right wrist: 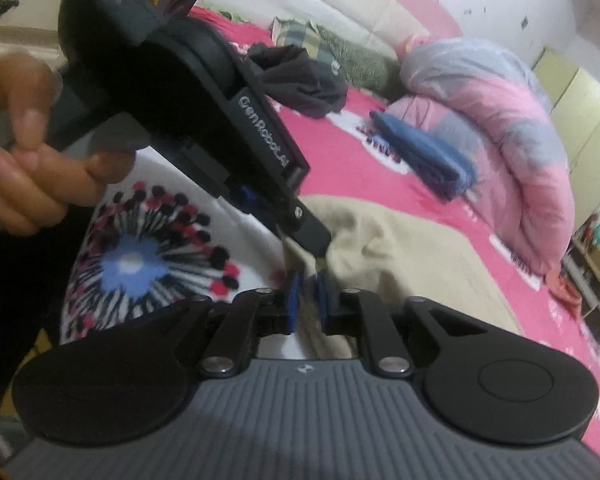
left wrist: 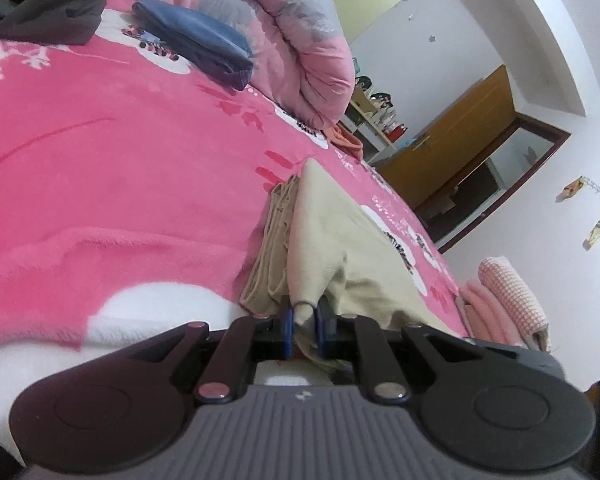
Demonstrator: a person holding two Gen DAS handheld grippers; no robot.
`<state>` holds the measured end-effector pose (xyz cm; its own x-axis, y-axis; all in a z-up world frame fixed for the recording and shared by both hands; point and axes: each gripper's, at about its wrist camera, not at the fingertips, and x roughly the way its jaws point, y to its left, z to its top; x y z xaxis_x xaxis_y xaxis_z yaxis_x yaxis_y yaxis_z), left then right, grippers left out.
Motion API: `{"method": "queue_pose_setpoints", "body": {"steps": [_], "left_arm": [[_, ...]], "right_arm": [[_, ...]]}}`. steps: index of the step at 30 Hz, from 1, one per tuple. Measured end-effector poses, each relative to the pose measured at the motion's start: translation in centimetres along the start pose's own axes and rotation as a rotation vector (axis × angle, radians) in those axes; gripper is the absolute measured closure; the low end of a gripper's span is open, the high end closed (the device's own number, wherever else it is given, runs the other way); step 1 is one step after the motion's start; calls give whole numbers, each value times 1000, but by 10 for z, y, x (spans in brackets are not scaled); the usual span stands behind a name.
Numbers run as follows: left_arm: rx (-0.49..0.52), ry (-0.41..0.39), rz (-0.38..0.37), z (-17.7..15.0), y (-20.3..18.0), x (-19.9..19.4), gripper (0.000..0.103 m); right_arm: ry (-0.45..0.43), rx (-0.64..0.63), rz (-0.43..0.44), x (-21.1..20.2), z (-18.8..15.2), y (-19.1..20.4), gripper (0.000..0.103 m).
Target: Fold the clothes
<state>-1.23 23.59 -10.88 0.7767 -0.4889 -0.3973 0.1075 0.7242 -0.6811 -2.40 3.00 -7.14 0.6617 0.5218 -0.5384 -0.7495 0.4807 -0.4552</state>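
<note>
In the left wrist view the left gripper (left wrist: 305,320) has its blue pads (left wrist: 287,326) drawn close together, pinching a corner of the beige garment (left wrist: 340,248), whose cloth bunches up between them and spreads away over the pink blanket (left wrist: 120,160) that covers the bed; the garment lies near the bed's edge, partly folded, with a darker tan layer showing along its left side. Farther back on the blanket rests a folded blue garment (left wrist: 196,40), beside a rolled pink and grey quilt (left wrist: 292,32), and a dark heap of clothes (left wrist: 40,0) sits at the top left. A small stack of pink towels (left wrist: 508,300) stands at the right, off the bed, with a wooden door (left wrist: 460,132) behind. In the right wrist view the right gripper (right wrist: 309,300) also has its pads nearly together, with a strip of the same beige garment (right wrist: 400,252) caught between them, close to where the left gripper (right wrist: 318,242), held by a hand (right wrist: 32,168), grips the cloth just ahead. The garment stretches out to the right across the blanket (right wrist: 340,152), by a flower-printed white patch (right wrist: 140,256). The blue garment (right wrist: 424,152), the dark clothes (right wrist: 300,80) and the quilt (right wrist: 500,120) lie beyond
</note>
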Motion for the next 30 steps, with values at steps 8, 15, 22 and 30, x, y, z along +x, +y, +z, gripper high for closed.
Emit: {"method": "queue_pose_setpoints", "body": {"steps": [8, 15, 22, 30], "left_arm": [[-43, -37, -58, -10, 15, -4, 92], [-3, -39, -41, -15, 10, -8, 93], [8, -25, -21, -15, 12, -13, 92], [50, -131, 0, 15, -2, -51, 86]], "right_arm": [[-264, 429, 207, -58, 4, -131, 79], [2, 725, 141, 68, -5, -224, 81], [48, 692, 261, 131, -4, -183, 79], [-241, 1006, 140, -5, -61, -262, 79]]}}
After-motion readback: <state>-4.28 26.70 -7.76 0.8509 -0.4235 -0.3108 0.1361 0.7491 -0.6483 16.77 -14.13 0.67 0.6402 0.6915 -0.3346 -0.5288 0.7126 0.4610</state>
